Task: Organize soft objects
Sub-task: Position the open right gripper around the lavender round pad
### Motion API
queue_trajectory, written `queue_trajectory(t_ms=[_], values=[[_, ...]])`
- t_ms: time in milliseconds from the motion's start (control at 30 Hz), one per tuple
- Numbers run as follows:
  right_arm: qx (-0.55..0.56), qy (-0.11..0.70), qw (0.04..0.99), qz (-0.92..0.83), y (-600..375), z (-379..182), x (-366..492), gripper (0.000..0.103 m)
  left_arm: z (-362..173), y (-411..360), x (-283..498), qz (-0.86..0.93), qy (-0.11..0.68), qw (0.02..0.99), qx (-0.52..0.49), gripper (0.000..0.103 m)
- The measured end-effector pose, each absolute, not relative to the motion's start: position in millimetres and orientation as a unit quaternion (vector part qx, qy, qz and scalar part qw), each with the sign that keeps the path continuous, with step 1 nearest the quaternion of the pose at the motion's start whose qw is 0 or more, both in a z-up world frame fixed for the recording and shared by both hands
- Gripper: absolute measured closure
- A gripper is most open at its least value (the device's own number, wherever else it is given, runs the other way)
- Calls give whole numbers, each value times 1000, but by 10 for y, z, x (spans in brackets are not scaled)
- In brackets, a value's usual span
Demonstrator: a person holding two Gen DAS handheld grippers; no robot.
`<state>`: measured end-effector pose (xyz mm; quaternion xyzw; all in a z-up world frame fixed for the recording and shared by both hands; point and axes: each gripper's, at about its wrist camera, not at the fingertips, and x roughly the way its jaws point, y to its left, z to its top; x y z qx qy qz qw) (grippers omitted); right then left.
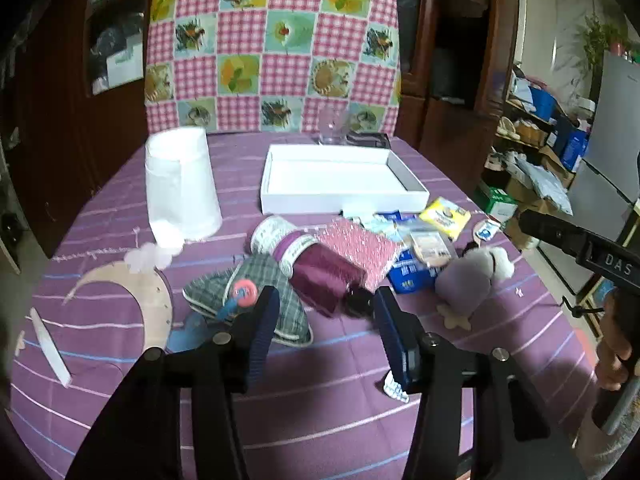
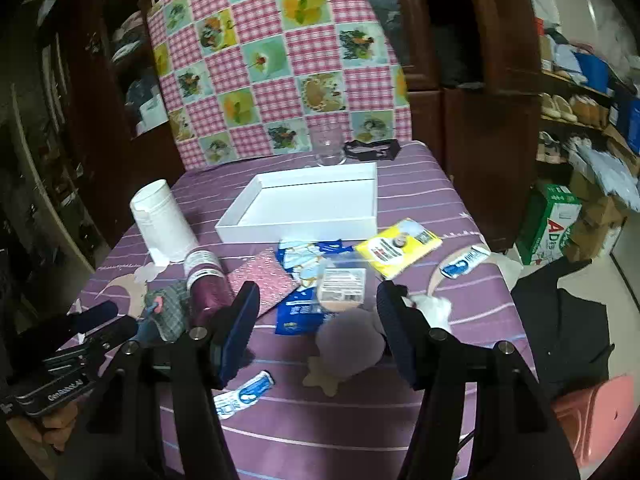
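Note:
My left gripper (image 1: 326, 312) is open above the table, its jaws apart over the dark end of a maroon fabric roll (image 1: 320, 276) and a grey plaid cloth piece (image 1: 256, 280). Nothing is pressed between its pads. A pink dotted pouch (image 1: 360, 248) leans on the roll. My right gripper (image 2: 316, 300) is also open. A blurred purple plush toy (image 2: 352, 344) lies on the cloth between and below its fingers, held by neither pad. The plush (image 1: 468, 280) sits right of the roll. An empty white shallow box (image 1: 340, 176) stands behind the pile.
A white upturned paper cup (image 1: 180, 188) stands at the left, a wooden crescent (image 1: 140, 292) in front of it. Blue packets (image 2: 304, 264) and a yellow packet (image 2: 400, 246) lie by the box (image 2: 304, 204). A glass (image 2: 328, 148) stands at the back. Shelves and cartons fill the right.

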<state>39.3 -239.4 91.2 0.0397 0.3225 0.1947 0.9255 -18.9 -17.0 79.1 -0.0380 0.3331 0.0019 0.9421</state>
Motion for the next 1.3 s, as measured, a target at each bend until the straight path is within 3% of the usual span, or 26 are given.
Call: queue_trajectory(t_ms=[367, 633, 1100, 1300], values=[[28, 384, 898, 215, -2366, 1081, 577, 41, 931, -92, -28, 31, 341, 939, -39, 53], [104, 426, 870, 226, -2402, 1228, 988, 41, 986, -86, 288, 18, 350, 935, -55, 53], [61, 482, 859, 161, -2057, 464, 1428, 41, 462, -119, 882, 7, 371, 925, -83, 53], [56, 514, 845, 139, -2227, 213, 1383, 47, 272, 11, 866, 4, 404, 907, -115, 52]])
